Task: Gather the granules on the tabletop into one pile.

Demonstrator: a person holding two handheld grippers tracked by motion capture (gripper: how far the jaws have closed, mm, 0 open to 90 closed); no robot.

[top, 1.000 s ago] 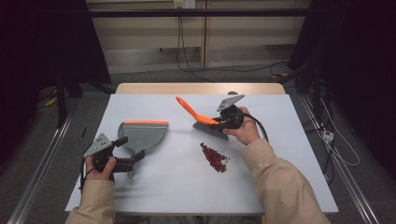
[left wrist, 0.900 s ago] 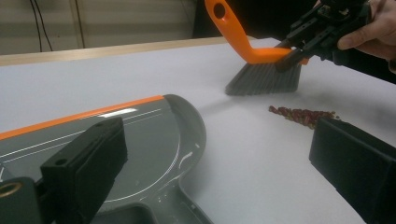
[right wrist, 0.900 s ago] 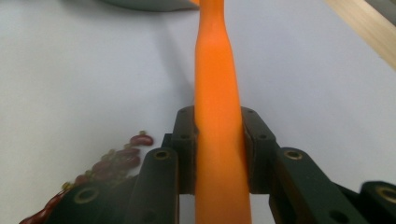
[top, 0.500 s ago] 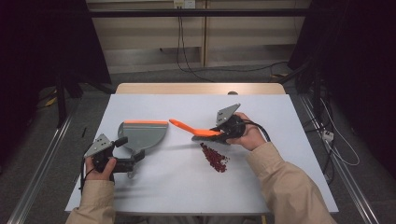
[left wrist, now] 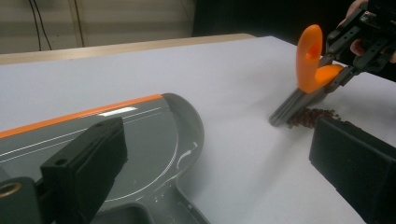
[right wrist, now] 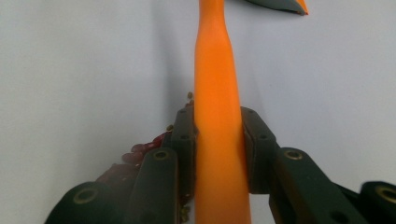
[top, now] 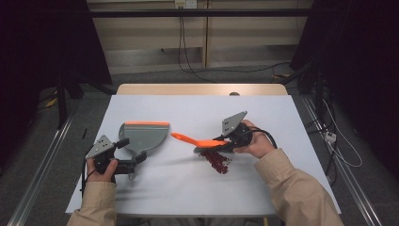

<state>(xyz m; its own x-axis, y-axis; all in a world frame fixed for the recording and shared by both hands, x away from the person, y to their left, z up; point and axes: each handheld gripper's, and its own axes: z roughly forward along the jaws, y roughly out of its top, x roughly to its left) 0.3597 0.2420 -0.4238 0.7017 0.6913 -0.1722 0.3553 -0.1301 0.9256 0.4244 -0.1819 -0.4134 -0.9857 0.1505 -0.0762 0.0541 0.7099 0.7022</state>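
A grey dustpan [top: 143, 134] with an orange front edge lies flat at the table's left, also in the left gripper view [left wrist: 140, 140]. Its handle runs between the wide-apart jaws of my left gripper [top: 135, 161], and the pads do not touch it. My right gripper [top: 217, 143] is shut on the orange handle of a small brush [top: 190, 139], seen close up [right wrist: 217, 93]. The brush's grey bristles [left wrist: 292, 106] rest at the edge of a small pile of dark red beans [top: 217, 161], right of the dustpan.
The white table top [top: 197, 108] has bare room behind and in front of the tools. A wooden strip runs along its far edge [top: 202, 89]. Cables hang off the right side on the floor [top: 329, 136].
My right gripper has brought the brush down and toward the near side. Its handle lies flatter and the bristles now meet the bean pile. The left gripper and dustpan have not moved.
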